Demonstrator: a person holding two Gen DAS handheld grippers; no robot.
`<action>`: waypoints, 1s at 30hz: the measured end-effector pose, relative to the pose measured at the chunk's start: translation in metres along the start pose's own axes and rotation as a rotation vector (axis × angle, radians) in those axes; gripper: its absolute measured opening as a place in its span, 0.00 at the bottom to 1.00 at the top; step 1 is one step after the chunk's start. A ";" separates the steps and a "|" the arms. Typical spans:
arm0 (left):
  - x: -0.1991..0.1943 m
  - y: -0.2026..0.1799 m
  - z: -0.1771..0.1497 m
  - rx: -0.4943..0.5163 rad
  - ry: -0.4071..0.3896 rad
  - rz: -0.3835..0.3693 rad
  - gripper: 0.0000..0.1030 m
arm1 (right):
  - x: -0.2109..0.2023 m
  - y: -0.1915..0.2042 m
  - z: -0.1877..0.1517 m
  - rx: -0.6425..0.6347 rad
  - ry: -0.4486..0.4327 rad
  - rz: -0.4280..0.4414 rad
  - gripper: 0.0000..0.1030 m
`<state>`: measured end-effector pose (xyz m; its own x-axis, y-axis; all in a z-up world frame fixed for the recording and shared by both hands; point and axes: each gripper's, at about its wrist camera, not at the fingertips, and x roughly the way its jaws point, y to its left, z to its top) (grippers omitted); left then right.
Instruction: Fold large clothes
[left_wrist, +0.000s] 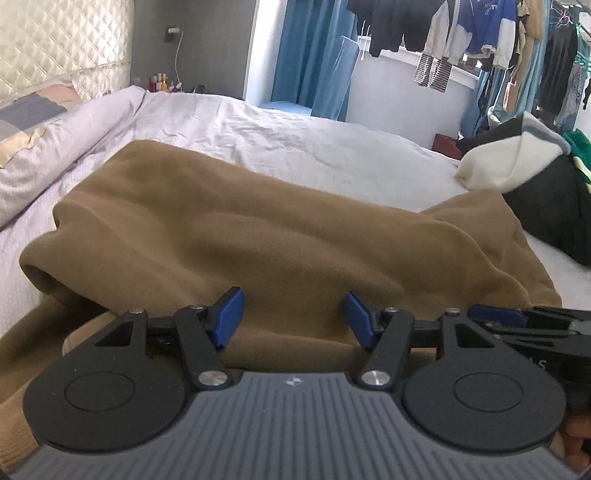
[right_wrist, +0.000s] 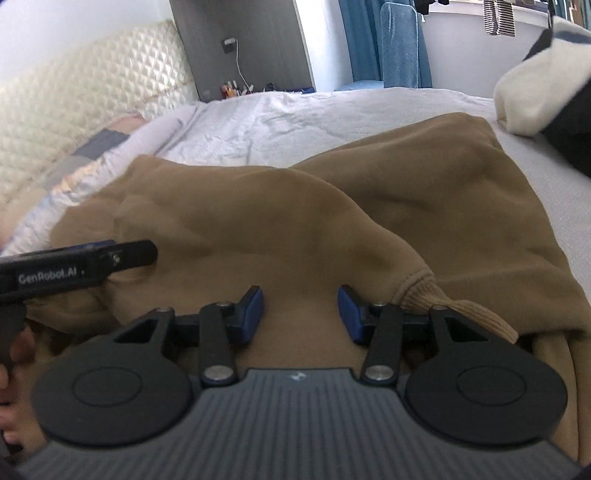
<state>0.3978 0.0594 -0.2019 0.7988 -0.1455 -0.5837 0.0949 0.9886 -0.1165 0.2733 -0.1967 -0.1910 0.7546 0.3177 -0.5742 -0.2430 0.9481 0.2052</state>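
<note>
Left wrist view: the brown sweatshirt (left_wrist: 229, 229) lies bunched on the bed (left_wrist: 295, 140), spreading beyond the left gripper (left_wrist: 293, 319), whose jaws stand apart over the fabric, clamping nothing.

Right wrist view: the right gripper (right_wrist: 300, 314) hovers over the sweatshirt's near edge, its ribbed cuff (right_wrist: 417, 288) just right; jaws apart, empty.

The right gripper (right_wrist: 300, 314) hangs over a big brown sweater (right_wrist: 332, 221) on the white bed (right_wrist: 295, 118). Its blue pads (right_wrist: 253, 314) are apart with nothing pinched. A ribbed cuff (right_wrist: 424, 291) lies at three o'clock. The left gripper (right_wrist: 122, 254) pokes in at nine o'clock.
</note>
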 end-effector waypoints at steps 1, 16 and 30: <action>0.001 -0.002 0.000 0.024 0.007 0.009 0.65 | 0.001 0.000 0.001 -0.008 -0.001 -0.004 0.47; -0.097 0.007 -0.012 -0.151 -0.036 -0.065 0.65 | -0.084 -0.017 -0.001 0.091 -0.042 0.074 0.49; -0.192 0.072 -0.058 -0.300 0.234 0.100 0.65 | -0.156 -0.046 -0.033 0.208 0.089 -0.029 0.49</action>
<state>0.2170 0.1559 -0.1452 0.6350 -0.0882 -0.7675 -0.1816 0.9486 -0.2593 0.1468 -0.2889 -0.1372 0.7004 0.2991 -0.6481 -0.0837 0.9361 0.3415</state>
